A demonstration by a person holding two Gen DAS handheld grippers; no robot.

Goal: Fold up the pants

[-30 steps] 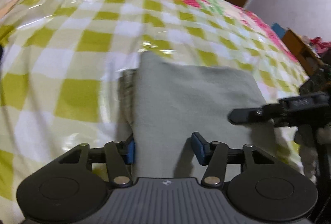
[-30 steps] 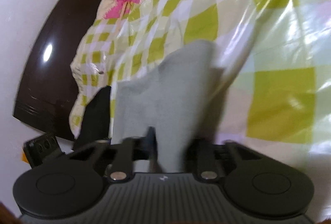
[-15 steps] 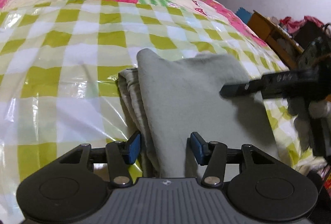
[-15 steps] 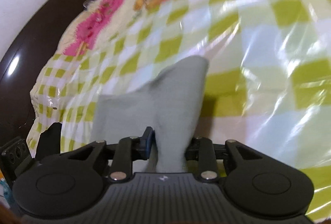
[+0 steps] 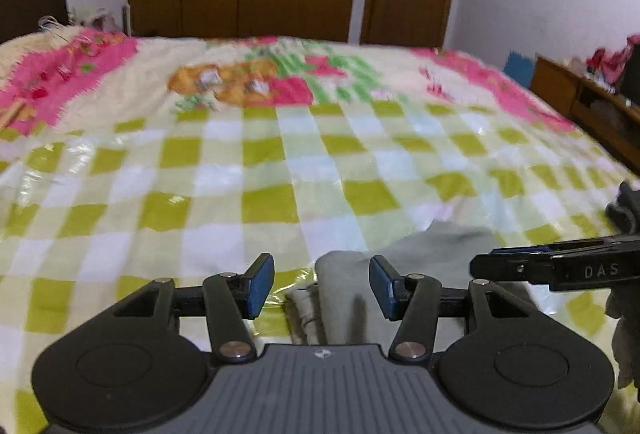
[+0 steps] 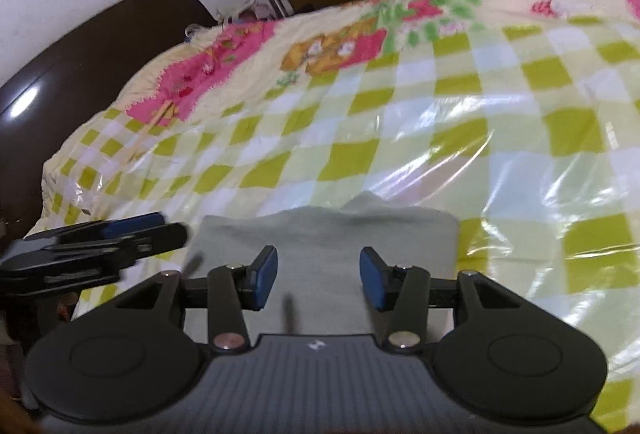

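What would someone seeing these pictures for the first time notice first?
Probably the bright green-and-white checked bedspread filling both views, with pink cartoon bears printed across its far end. Next, the folded grey pants lying on it at the near edge, with the open left gripper and open right gripper over them, blue pads apart, neither gripping the cloth.

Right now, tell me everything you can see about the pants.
The pants are a plain grey-green, soft-looking fabric, folded into a compact, roughly rectangular bundle. They lie flat on the plastic-covered checked bedspread, near its front edge. From the left wrist view the stacked layers show along the left side, with a paler striped inner layer peeking out. One corner at the far edge bumps up slightly. Both claws, left and right, are open above the bundle and neither grips it.
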